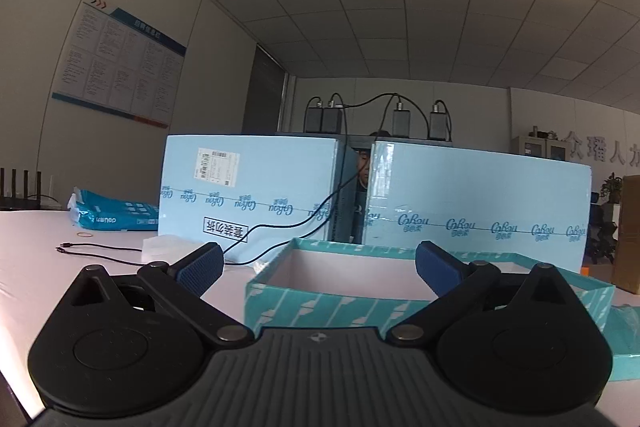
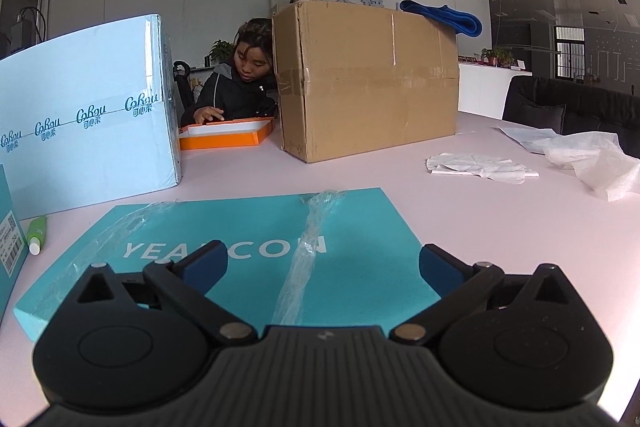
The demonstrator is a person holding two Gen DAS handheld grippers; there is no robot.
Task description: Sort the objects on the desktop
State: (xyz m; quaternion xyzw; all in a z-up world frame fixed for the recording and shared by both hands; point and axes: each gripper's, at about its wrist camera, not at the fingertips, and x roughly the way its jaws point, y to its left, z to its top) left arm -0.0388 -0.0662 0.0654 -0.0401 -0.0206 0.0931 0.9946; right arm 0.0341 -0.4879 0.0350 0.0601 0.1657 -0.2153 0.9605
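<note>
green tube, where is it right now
In the right wrist view the green tube lies on the table at far left, between the teal YEACON lid and the light blue carton behind it.

office/meeting room: drop-tile ceiling, notice board on wall at 10 o'clock, long pale table, black office chair at 2 o'clock, wall lettering.

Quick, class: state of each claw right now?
Left claw: open, holding nothing, in front of the teal box.
Right claw: open, holding nothing, over the teal lid.
</note>
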